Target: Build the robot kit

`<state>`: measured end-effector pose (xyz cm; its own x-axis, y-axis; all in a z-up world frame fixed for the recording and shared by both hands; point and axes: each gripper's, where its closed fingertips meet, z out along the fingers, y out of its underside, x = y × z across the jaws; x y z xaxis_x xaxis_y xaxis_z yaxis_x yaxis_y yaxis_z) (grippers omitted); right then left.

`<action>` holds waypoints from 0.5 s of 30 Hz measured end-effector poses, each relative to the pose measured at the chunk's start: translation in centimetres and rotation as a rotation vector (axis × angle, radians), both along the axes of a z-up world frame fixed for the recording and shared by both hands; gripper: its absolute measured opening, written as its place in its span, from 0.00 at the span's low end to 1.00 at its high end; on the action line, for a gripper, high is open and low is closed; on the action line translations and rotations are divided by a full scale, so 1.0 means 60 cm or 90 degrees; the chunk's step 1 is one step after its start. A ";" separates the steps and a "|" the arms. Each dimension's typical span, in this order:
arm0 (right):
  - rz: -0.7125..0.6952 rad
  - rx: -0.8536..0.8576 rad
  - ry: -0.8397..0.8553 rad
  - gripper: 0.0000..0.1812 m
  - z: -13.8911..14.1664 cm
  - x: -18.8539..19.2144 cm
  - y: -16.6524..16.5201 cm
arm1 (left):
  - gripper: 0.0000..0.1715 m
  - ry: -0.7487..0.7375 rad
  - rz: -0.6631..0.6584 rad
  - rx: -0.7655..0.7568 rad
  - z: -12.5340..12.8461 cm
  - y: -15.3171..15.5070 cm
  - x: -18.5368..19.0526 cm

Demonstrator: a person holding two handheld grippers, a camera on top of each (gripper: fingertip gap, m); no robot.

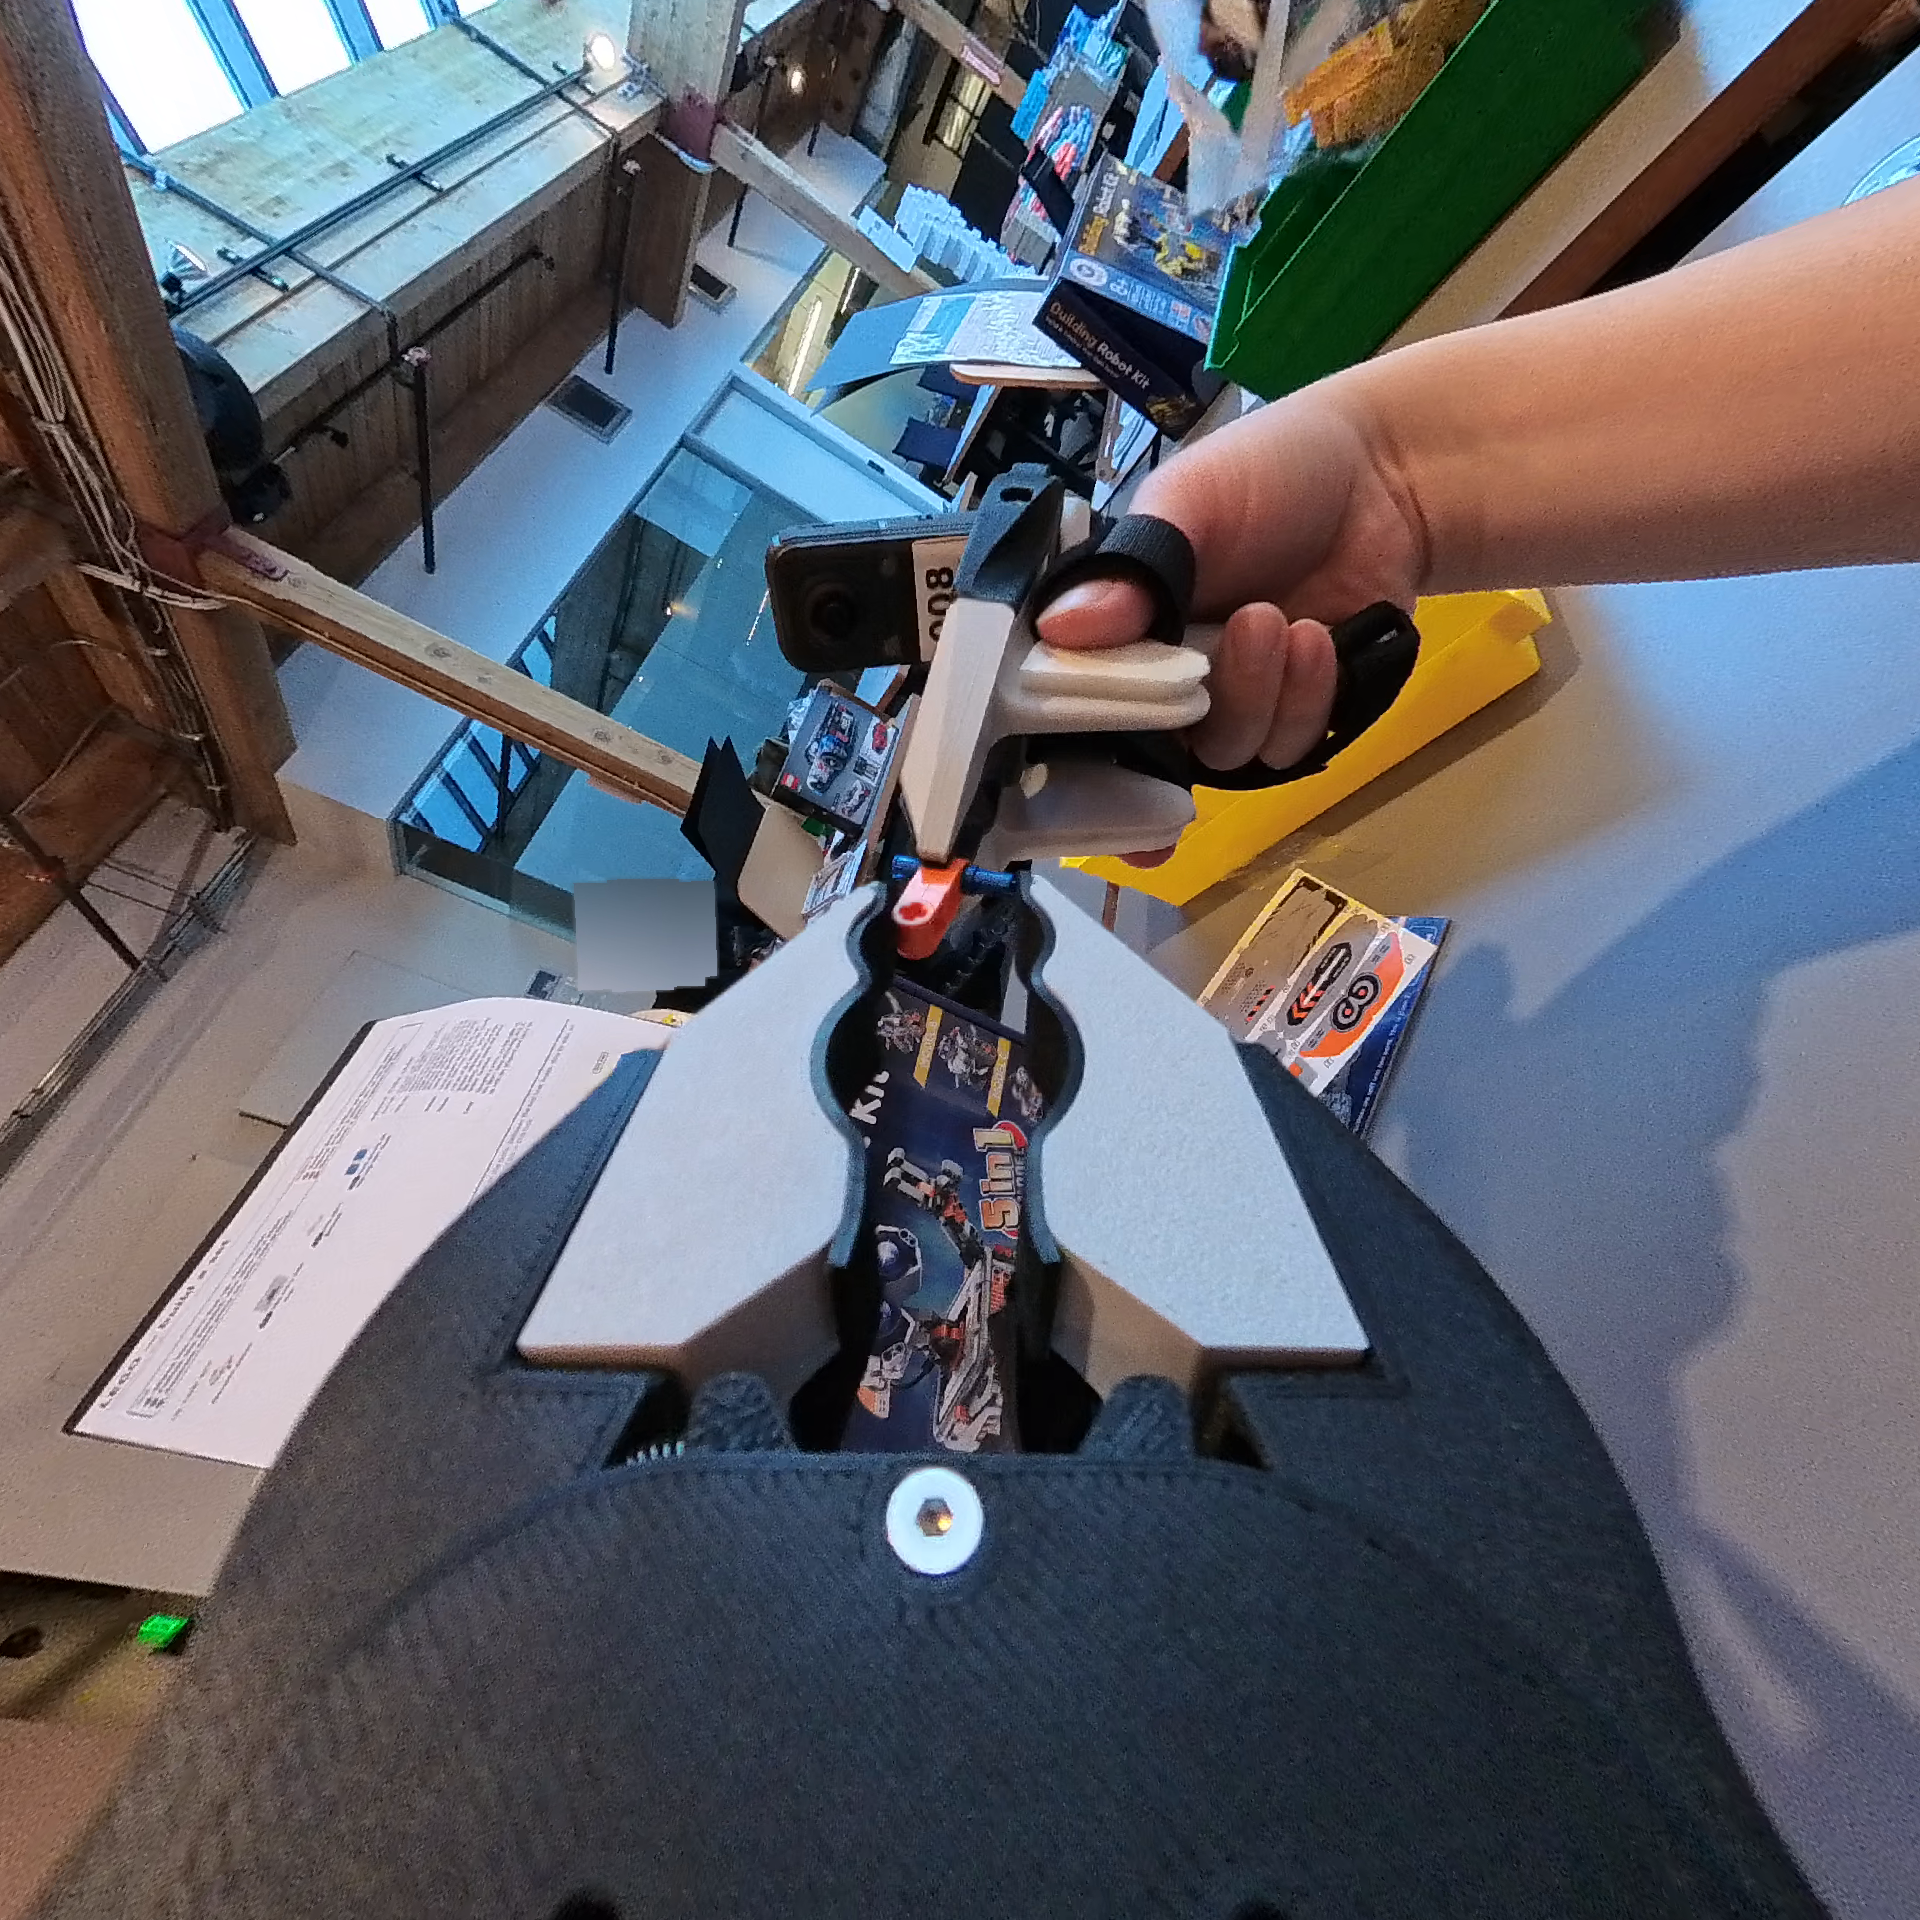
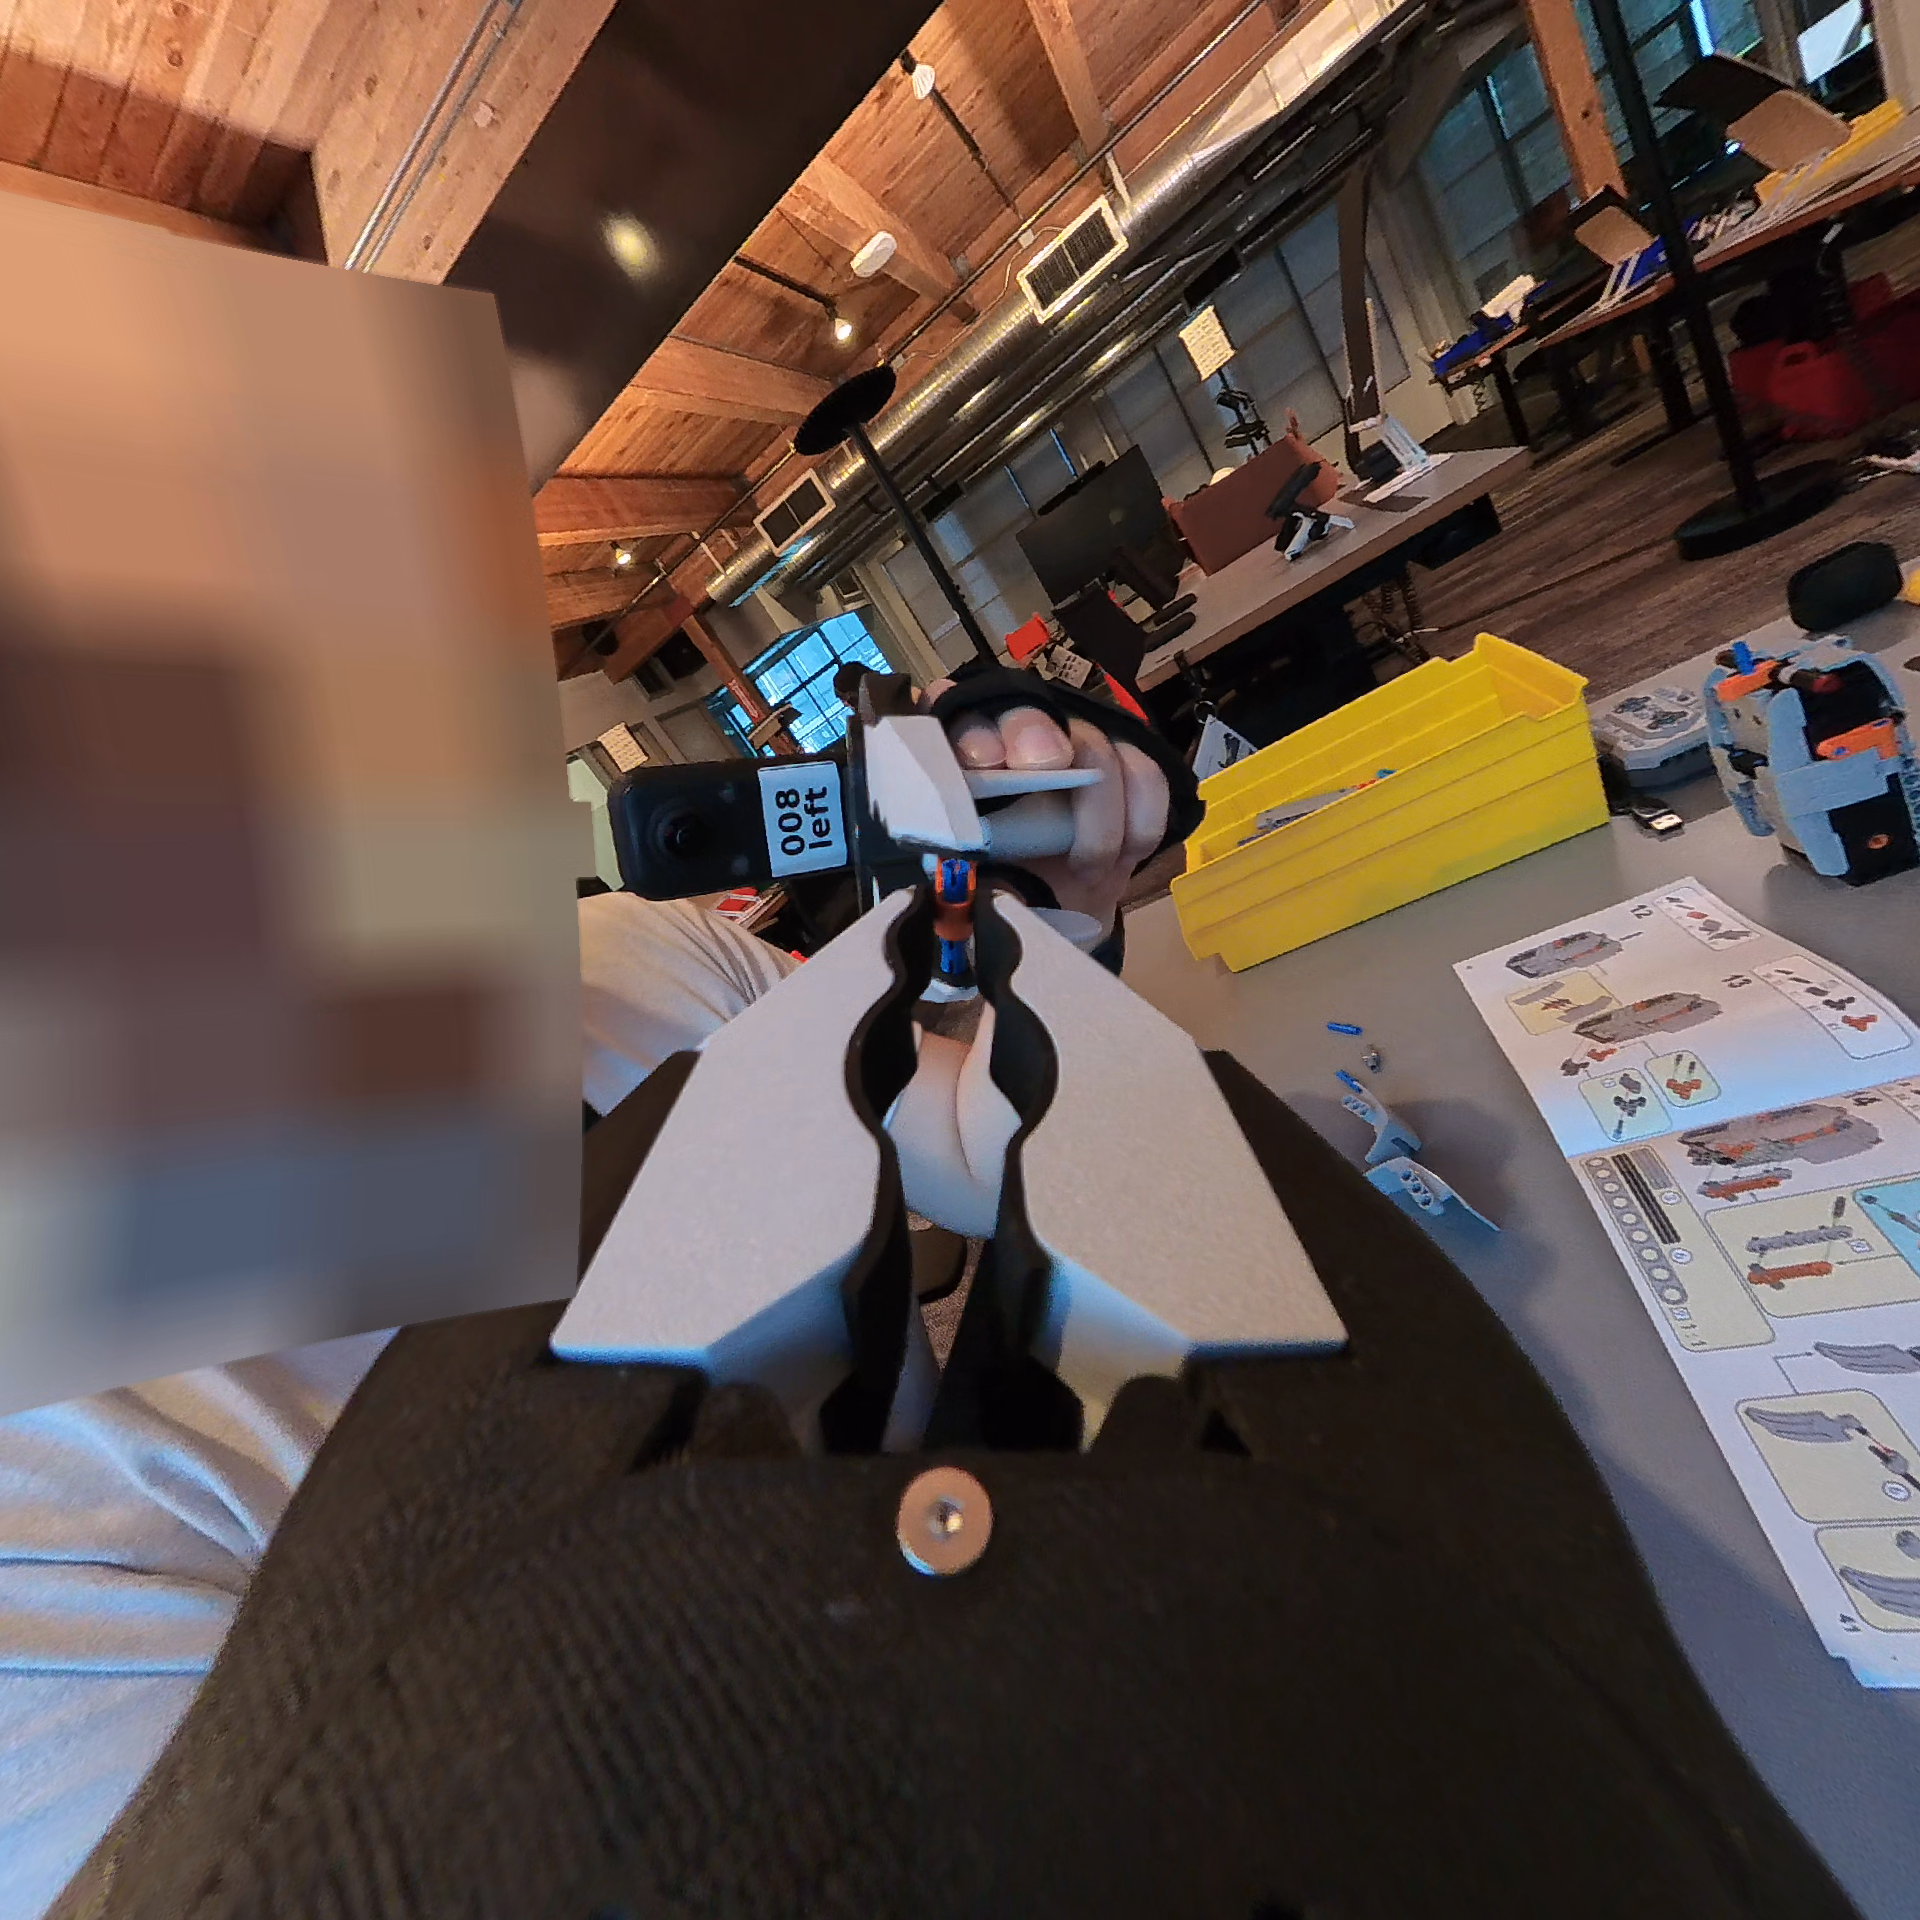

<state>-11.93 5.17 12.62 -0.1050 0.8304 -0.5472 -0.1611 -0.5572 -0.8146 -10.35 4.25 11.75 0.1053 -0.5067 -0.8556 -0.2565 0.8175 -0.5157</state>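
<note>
The left gripper [image 1: 935, 914] and the right gripper [image 2: 951, 914] meet tip to tip in the air above the grey table [image 1: 1714, 1039], both closed on one small assembly: an orange connector [image 1: 923, 914] with a blue pin [image 1: 977, 878] through it. In the left wrist view the left gripper's jaws stand narrow, pinching the lower part of the orange connector, while the right gripper's white fingertips [image 1: 940, 831] bear on its top end. In the right wrist view the jaws are likewise narrow, closed on the same piece. The orange connector's long axis runs roughly along the line between the two grippers — the blue pin crosses it at right angles. By appearance the part is light, rigid moulded plastic with smooth faces, likely to slip or twist under an off-centre pinch; hold is best taken on its flat sides. Nearby lie a yellow bin [image 2: 1392, 790], an instruction sheet [image 2: 1714, 1195], loose grey and blue pieces [image 2: 1392, 1132] and a partly built model [image 2: 1808, 769].
</note>
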 end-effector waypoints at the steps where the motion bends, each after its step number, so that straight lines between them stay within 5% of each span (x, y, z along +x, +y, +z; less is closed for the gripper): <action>1: 0.000 -0.004 0.002 0.03 0.000 0.000 0.001 | 0.12 -0.001 0.000 -0.005 0.000 0.001 0.001; 15: -0.031 0.000 0.012 0.03 -0.002 -0.001 0.017 | 0.11 0.014 0.014 -0.042 -0.002 0.021 0.001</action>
